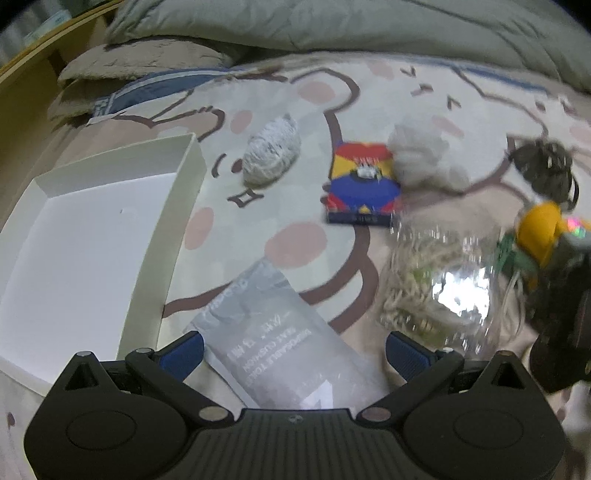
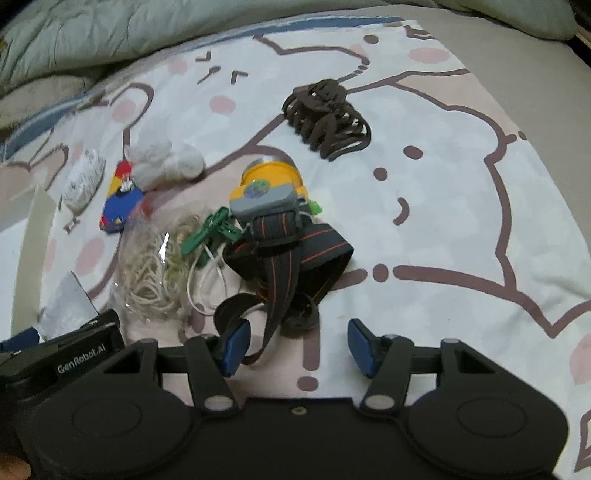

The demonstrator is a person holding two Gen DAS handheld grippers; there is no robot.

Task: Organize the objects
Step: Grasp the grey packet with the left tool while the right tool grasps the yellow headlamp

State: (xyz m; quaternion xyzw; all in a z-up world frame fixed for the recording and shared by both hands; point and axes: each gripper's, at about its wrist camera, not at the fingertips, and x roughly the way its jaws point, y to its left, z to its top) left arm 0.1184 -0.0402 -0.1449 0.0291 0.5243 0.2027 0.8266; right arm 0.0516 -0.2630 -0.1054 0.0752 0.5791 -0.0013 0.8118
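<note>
My left gripper (image 1: 295, 354) is open, low over the cartoon-print bedsheet, and a grey sachet (image 1: 273, 332) lies between its blue fingers without being pressed. A white open box (image 1: 177, 206) stands to its left. My right gripper (image 2: 298, 347) is open, its jaws partly narrowed, above the black strap (image 2: 295, 258) of a yellow headlamp (image 2: 266, 188). A loop of the strap lies by the left finger, and the right finger is bare. A clear bag of rubber bands (image 2: 147, 273) and a green clip (image 2: 214, 229) lie left of the headlamp.
A colourful card box (image 1: 364, 184), a white fluffy wad (image 1: 421, 155) and a grey-white ball (image 1: 271, 155) lie further back on the sheet. A dark hair claw (image 2: 325, 114) sits beyond the headlamp. A green quilt (image 1: 332, 22) lines the far edge.
</note>
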